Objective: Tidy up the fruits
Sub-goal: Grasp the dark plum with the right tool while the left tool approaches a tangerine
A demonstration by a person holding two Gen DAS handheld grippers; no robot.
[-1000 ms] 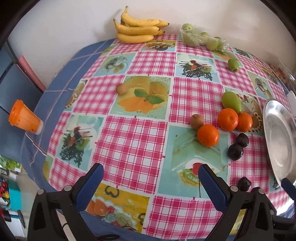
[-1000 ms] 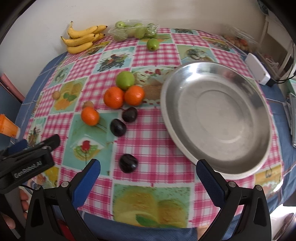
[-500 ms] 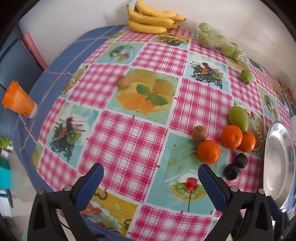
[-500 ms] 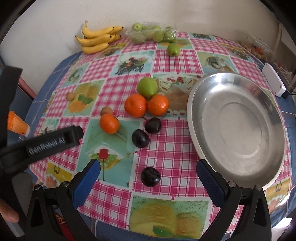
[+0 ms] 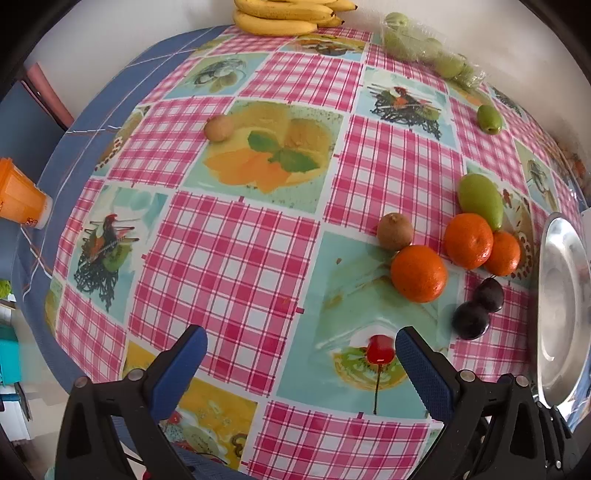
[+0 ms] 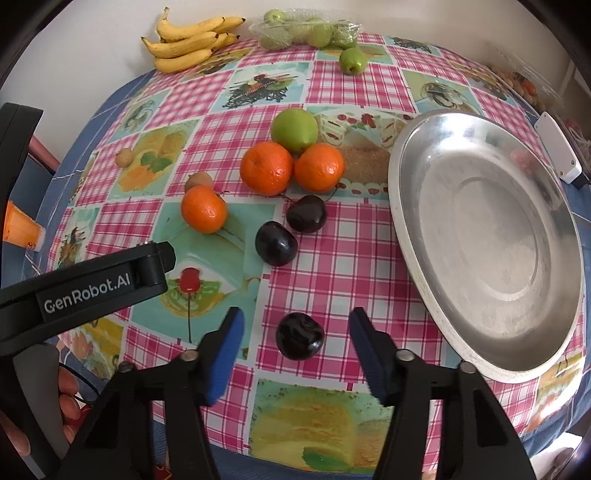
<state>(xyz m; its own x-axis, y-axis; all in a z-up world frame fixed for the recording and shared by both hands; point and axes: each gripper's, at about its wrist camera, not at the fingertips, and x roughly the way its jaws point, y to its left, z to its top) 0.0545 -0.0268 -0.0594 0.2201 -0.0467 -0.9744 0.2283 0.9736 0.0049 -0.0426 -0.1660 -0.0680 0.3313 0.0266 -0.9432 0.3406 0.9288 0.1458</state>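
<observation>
1. Both views now sit lower and closer to the table (image 6: 576, 221) than a second ago; the right gripper (image 6: 295, 328) has just been closing its jaws from full width to roughly half, with the nearest dark plum (image 6: 300, 336) between the pads but not touched: daylight shows on both sides.
2. Steel plate (image 6: 487, 236): largest item, empty, to the right of the loose fruit. Judged destination for the fruit.
3. Banana bunch (image 6: 188, 40) and a bag of green fruit (image 6: 306, 31) lie at the far edge, well apart from the plate.
4. Left gripper (image 5: 299, 354): jaws wide, holding nothing, hovering over bare cloth left of the fruit cluster.
5. Cluster near the plate: a green fruit (image 6: 294, 129) touching two oranges (image 6: 266, 168), a third orange (image 6: 204, 208) just beside a small brown fruit (image 6: 199, 180), two more dark plums (image 6: 276, 243) nearer the plate.
6. Target plum: round, near-black, glossy skin with a highlight, shallow stem dimple facing up.
7. Handling estimate: light, smooth and likely slippery, flesh soft enough to bruise. Grip across the widest middle, pads level, gentle squeeze only; it may roll if nudged on one side first.
</observation>
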